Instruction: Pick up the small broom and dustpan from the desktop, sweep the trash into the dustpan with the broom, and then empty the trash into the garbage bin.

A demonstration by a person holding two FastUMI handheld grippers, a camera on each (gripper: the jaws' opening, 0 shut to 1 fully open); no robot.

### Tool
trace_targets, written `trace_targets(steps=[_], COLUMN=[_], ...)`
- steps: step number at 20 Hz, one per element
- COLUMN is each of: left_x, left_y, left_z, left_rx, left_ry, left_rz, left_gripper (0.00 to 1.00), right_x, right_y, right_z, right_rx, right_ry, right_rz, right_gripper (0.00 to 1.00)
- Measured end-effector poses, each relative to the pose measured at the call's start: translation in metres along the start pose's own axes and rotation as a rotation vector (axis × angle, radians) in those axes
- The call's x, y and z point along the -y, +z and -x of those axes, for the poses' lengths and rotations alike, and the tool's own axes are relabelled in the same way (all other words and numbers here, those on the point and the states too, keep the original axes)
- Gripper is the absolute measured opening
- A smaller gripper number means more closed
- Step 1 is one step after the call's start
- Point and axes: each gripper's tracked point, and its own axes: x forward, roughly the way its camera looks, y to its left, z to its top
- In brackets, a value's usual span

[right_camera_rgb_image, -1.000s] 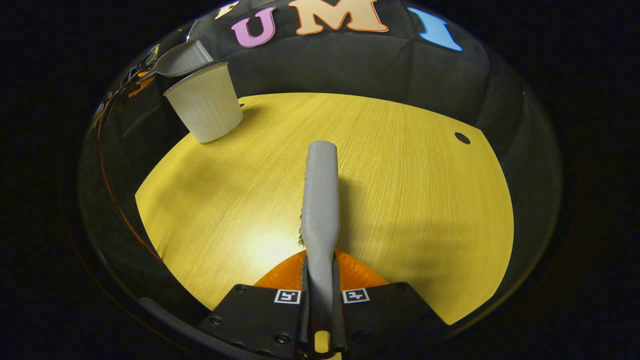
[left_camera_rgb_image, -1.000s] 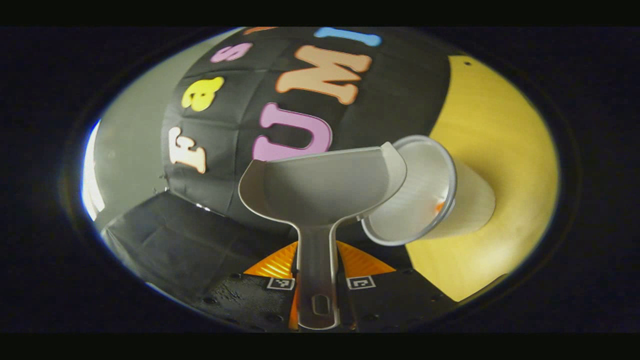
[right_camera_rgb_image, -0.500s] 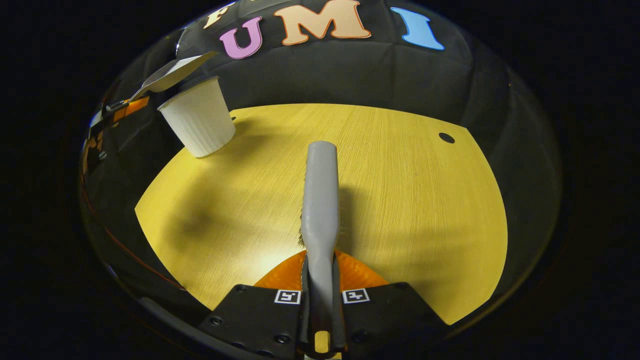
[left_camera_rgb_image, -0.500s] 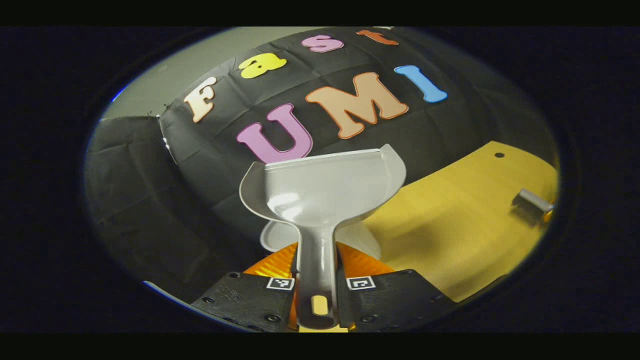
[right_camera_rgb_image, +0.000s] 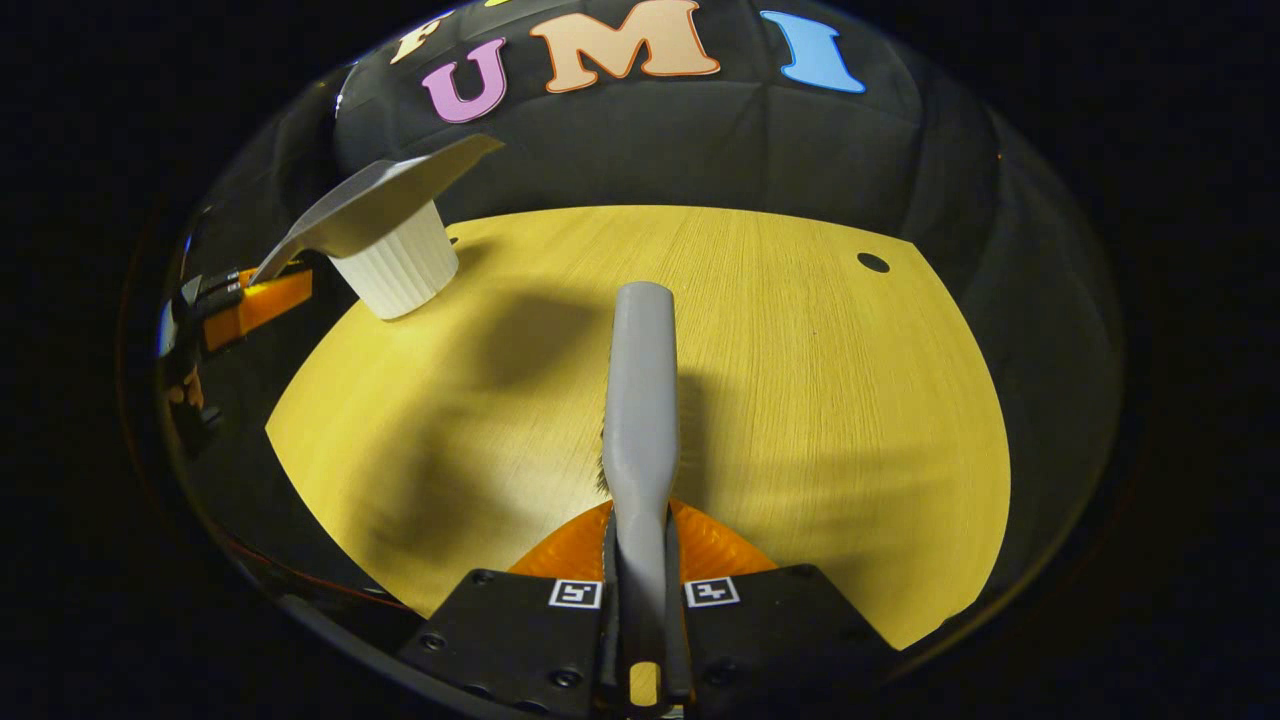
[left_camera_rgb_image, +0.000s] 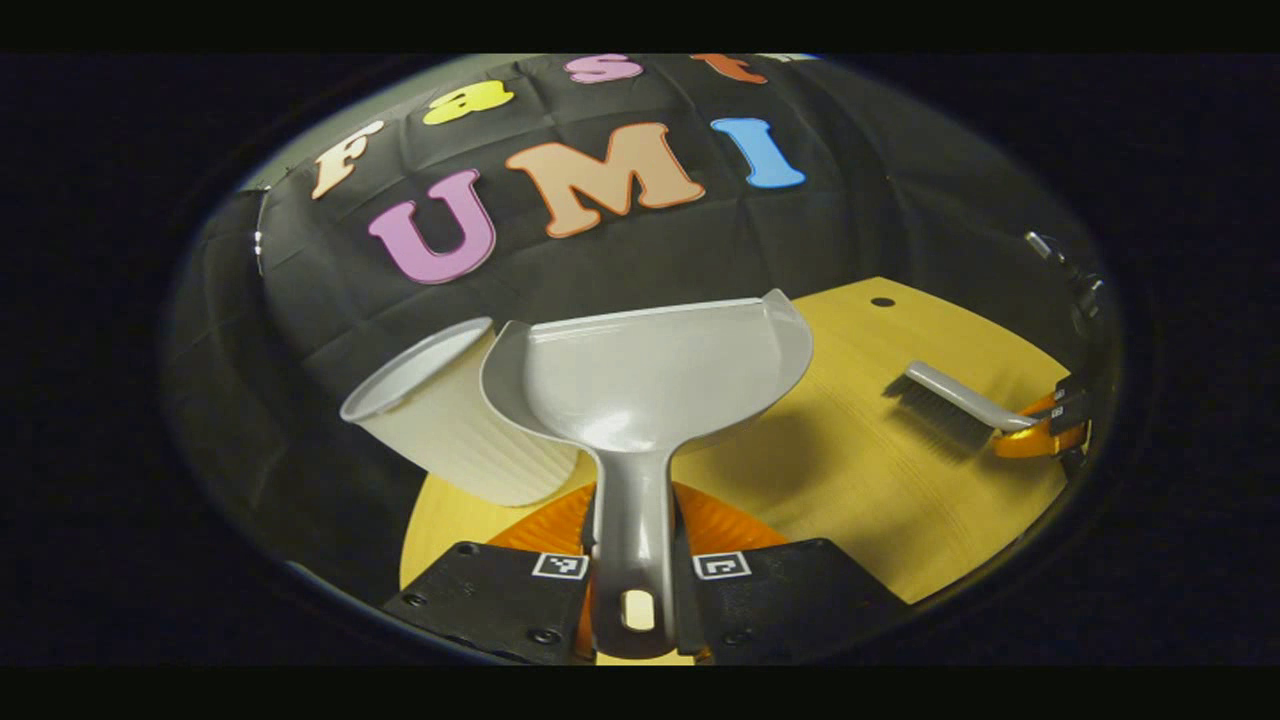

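The left claw [left_camera_rgb_image: 635,560] is clamped on the handle of the grey dustpan [left_camera_rgb_image: 650,375], both fingers pressing the narrow stem just behind where it flares into the scoop; the pan is held above the counter [left_camera_rgb_image: 860,480], with its mouth facing away from the camera and its scoop looking empty. In the right gripper view the pan [right_camera_rgb_image: 375,205] hangs over the rim of the white ribbed cup [right_camera_rgb_image: 400,265] that serves as the garbage bin, which stands at the far left edge of the yellow counter [right_camera_rgb_image: 800,400]. The right claw [right_camera_rgb_image: 640,600] is closed on the handle of the small grey broom [right_camera_rgb_image: 640,380], which points straight ahead above the wood; from the left gripper view the broom [left_camera_rgb_image: 950,400] shows its dark bristles turned down toward the counter, well apart from the cup [left_camera_rgb_image: 450,430]. No loose trash can be made out on the wood. The dustpan looks like thin moulded plastic: light, stiff and somewhat slick, so the stem near the scoop is the sound place to hold it, since a grip farther back would likely let the pan twist. The cup appears thin-walled and light, and a knock from the pan's edge could well tip it. The broom's handle seems rigid, its bristles soft and springy.
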Motion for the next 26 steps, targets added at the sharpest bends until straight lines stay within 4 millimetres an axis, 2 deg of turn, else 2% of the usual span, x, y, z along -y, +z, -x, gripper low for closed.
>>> trace_targets(steps=[4,8,11,14,17,20,21,23,24,25,26], left_x=[0.020,0.031,0.036,0.041,0.045,0.041,0.041,0.035,0.030,0.023,0.019], left_y=[-0.059,-0.112,-0.139,-0.154,-0.156,-0.149,-0.137,-0.111,-0.093,-0.067,-0.040], left_z=[-0.018,-0.023,-0.023,-0.023,-0.022,-0.017,-0.012,-0.012,-0.007,0.004,0.012], left_rx=[-0.131,-0.253,-0.318,-0.364,-0.382,-0.358,-0.323,-0.231,-0.166,-0.088,0.007], left_ry=[-0.035,-0.060,-0.070,-0.074,-0.073,-0.061,-0.063,-0.039,-0.021,0.011,0.030], left_rz=[0.025,0.012,0.015,0.039,0.066,0.050,0.048,0.042,0.051,0.077,0.110], left_gripper=[0.24,0.24,0.24,0.26,0.26,0.32,0.34,0.55,0.70,0.84,0.99], right_x=[-0.003,-0.002,-0.004,-0.004,-0.005,-0.009,-0.010,-0.006,-0.007,-0.009,-0.012], right_y=[0.003,0.001,-0.001,0.002,0.000,0.003,0.006,0.016,0.025,0.040,0.065], right_z=[0.003,-0.002,-0.005,-0.002,0.000,0.011,0.019,0.040,0.052,0.067,0.083], right_rx=[-0.050,-0.107,-0.144,-0.165,-0.188,-0.193,-0.187,-0.148,-0.106,-0.037,0.066], right_ry=[-0.037,-0.081,-0.107,-0.123,-0.134,-0.130,-0.121,-0.120,-0.117,-0.110,-0.096], right_rz=[0.012,0.029,0.031,0.047,0.063,0.045,0.043,0.049,0.047,0.038,0.027], right_gripper=[0.15,0.15,0.15,0.15,0.17,0.22,0.33,0.45,0.52,0.59,0.66])
